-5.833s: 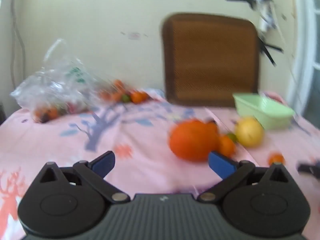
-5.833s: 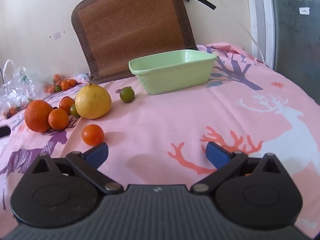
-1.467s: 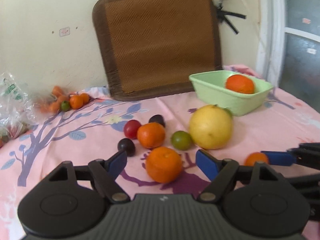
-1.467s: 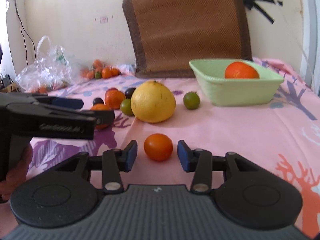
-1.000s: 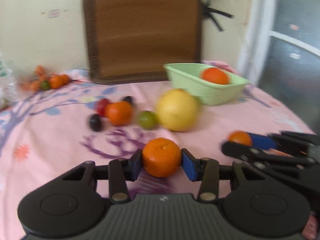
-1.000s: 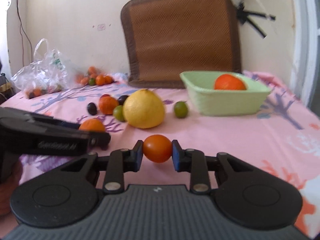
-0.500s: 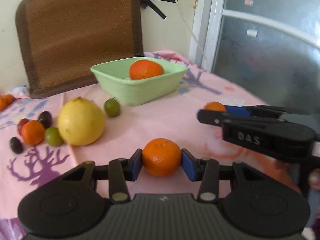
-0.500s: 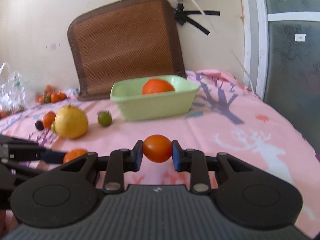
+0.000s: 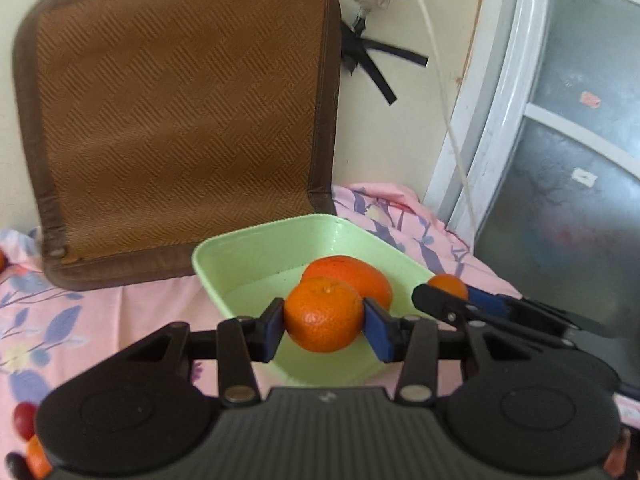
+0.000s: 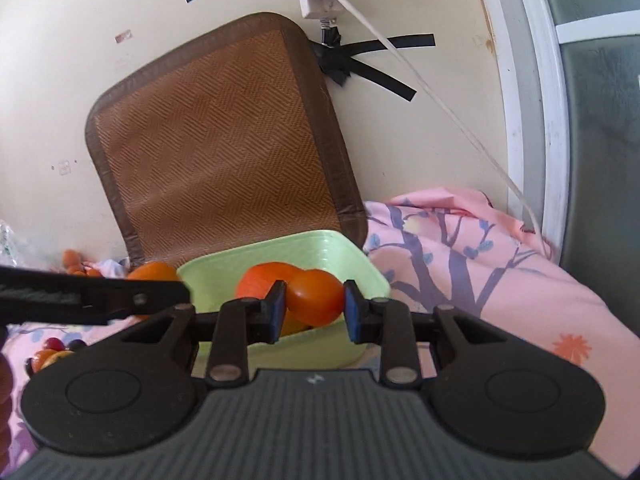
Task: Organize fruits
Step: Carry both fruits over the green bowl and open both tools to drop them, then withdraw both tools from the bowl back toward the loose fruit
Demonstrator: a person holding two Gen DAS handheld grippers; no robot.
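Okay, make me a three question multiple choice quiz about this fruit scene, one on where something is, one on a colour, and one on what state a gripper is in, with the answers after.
1. Where is the large orange that no gripper holds?
A. On the pink cloth beside the bowl
B. Inside the bowl
C. On top of the woven mat

2. What colour is the bowl?
A. Light green
B. White
C. Blue

3. What is the left gripper doing?
A. Open, with nothing in it
B. Shut with nothing between its fingers
C. Shut on a mandarin

Answers:
1. B: the large orange rests on the bowl's floor, behind the held fruit.
2. A: the rim and walls are pale green in both wrist views.
3. C: the blue fingers press both sides of the mandarin, held above the bowl; the right gripper likewise holds a small orange-red fruit.
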